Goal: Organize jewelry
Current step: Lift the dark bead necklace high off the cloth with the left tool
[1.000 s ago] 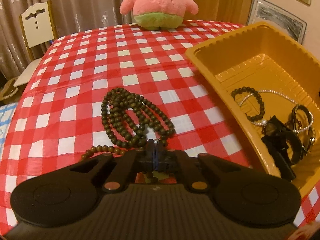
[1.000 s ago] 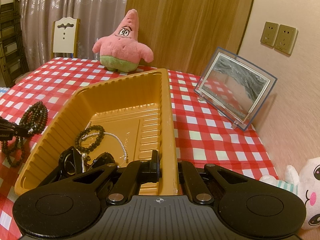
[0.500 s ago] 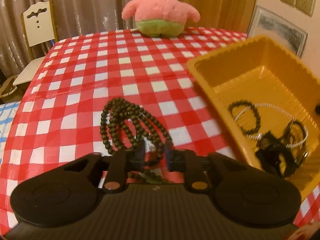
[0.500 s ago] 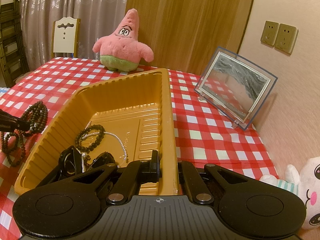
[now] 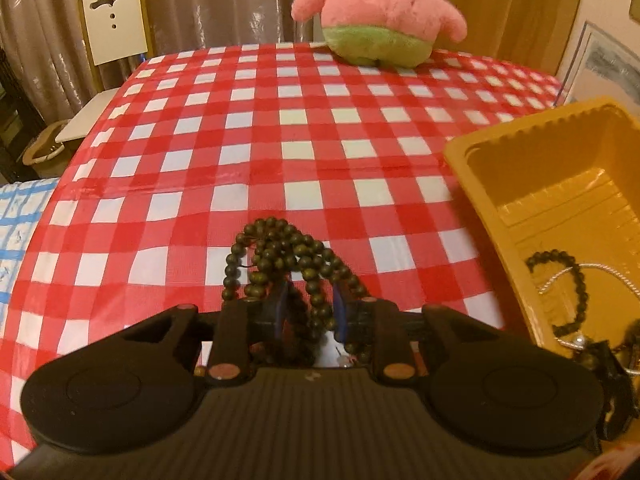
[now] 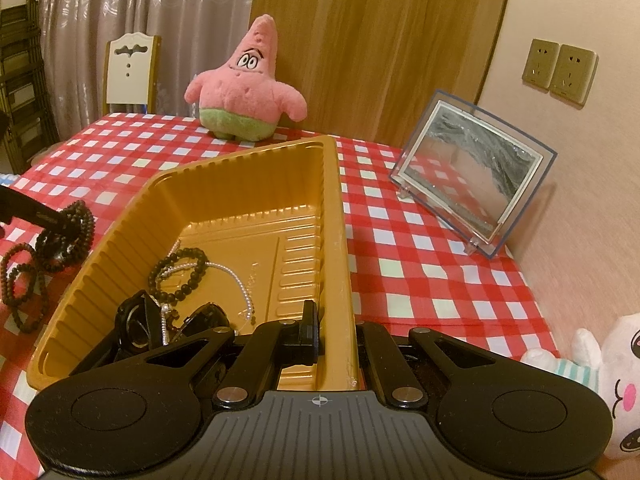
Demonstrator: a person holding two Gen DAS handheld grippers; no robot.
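Observation:
A long string of dark brown wooden beads (image 5: 288,256) lies bunched on the red-checked tablecloth, left of the yellow tray (image 5: 480,184). My left gripper (image 5: 310,308) points down over the pile with its jaws partly apart. Bead strands lie between the blue pads, and I see no squeeze on them. The right wrist view shows that gripper's black finger (image 6: 52,218) on the beads (image 6: 68,228). My right gripper (image 6: 324,332) is shut on the near right wall of the tray (image 6: 248,156). Inside lie a black bead bracelet (image 6: 180,268), a pearl strand (image 6: 240,284) and a black watch (image 6: 136,320).
A pink star plush (image 5: 376,20) sits at the table's far edge. A framed picture (image 6: 468,176) leans by the right wall, and a white plush (image 6: 608,380) lies at the near right. A white chair (image 5: 114,20) stands beyond the far-left corner.
My left gripper went from shut at the near end of the beads to partly open, and moved forward so the strands now sit between its fingers. The right gripper has not moved.

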